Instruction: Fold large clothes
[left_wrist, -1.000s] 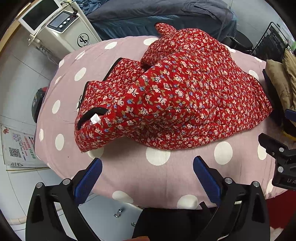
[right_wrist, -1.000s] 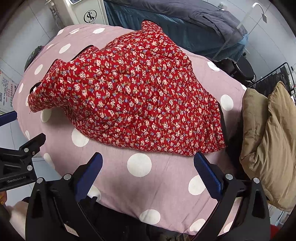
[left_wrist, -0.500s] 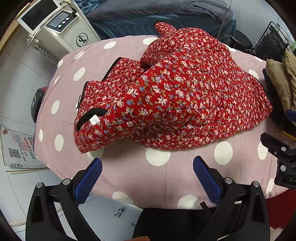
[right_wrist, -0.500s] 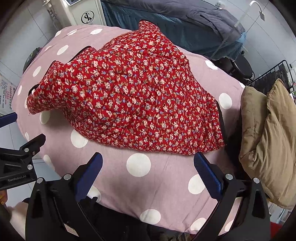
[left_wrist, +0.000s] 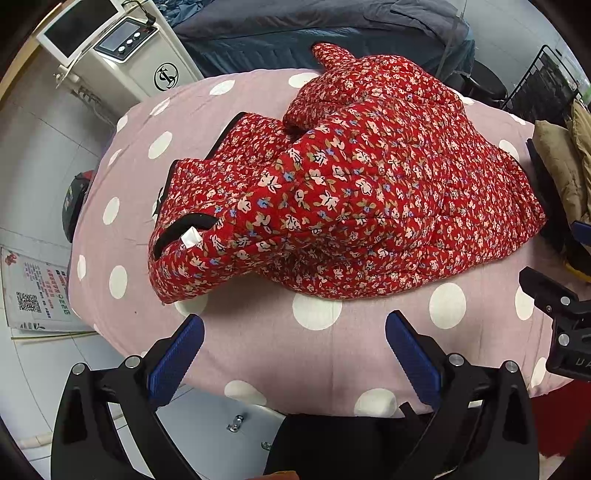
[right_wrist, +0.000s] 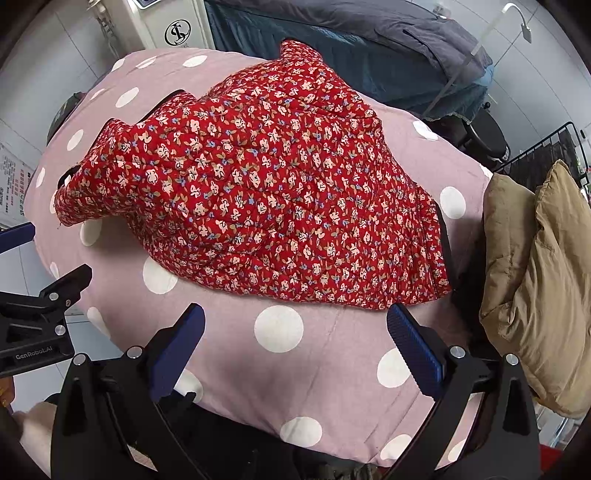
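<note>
A treatment or beauty-salon room rather than a home. A white machine (left_wrist: 122, 55) with a small screen and a logo stands on pale floor tiles, beside a treatment bed under a dark blue cover (left_wrist: 332, 22). A printed leaflet with a QR code (left_wrist: 37, 291) lies nearby.

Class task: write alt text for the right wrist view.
A red floral quilted jacket lies rumpled on a pink polka-dot cover. The open right gripper hovers near its hem; a tan padded garment sits right.
</note>
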